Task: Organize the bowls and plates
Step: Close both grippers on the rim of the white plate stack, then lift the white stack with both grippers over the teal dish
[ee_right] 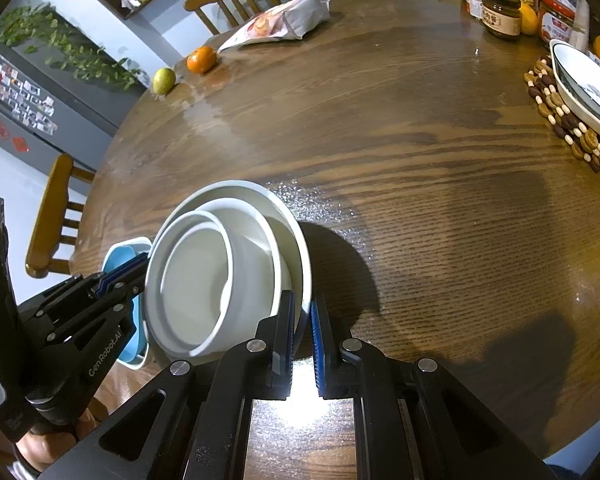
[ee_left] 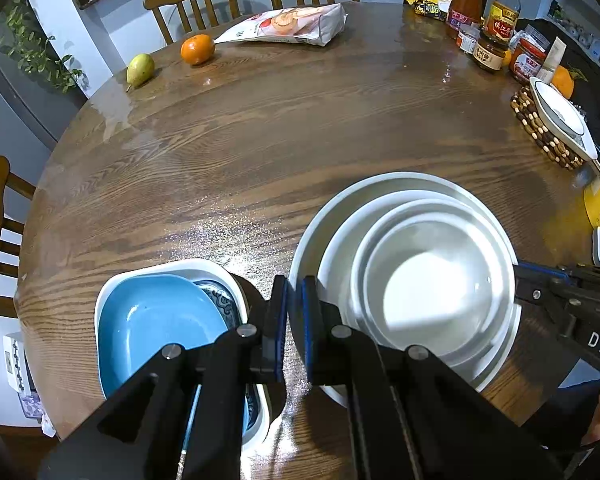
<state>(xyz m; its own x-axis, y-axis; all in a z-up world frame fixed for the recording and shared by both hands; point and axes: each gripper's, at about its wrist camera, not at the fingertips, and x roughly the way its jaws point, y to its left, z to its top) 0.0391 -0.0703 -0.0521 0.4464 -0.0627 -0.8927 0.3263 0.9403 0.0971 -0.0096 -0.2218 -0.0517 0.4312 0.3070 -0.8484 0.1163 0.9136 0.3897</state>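
Sitting on the wooden table [ee_left: 260, 152], the stack of white bowls [ee_left: 420, 280] has both grippers pinching its outermost rim: left gripper [ee_left: 295, 292] on one side, right gripper [ee_right: 302, 308] opposite. Just beside the stack there's a blue dish [ee_left: 156, 320] nested in a white one.

Round wooden dining table [ee_left: 260, 128], set with dishes and food.
On it: nested white bowls [ee_left: 420, 280], blue dish stack [ee_left: 156, 320], pear [ee_left: 140, 70], orange [ee_left: 197, 49], snack bag [ee_left: 288, 26], sauce jars [ee_left: 489, 50], beaded trivet [ee_left: 540, 136] under a plate.
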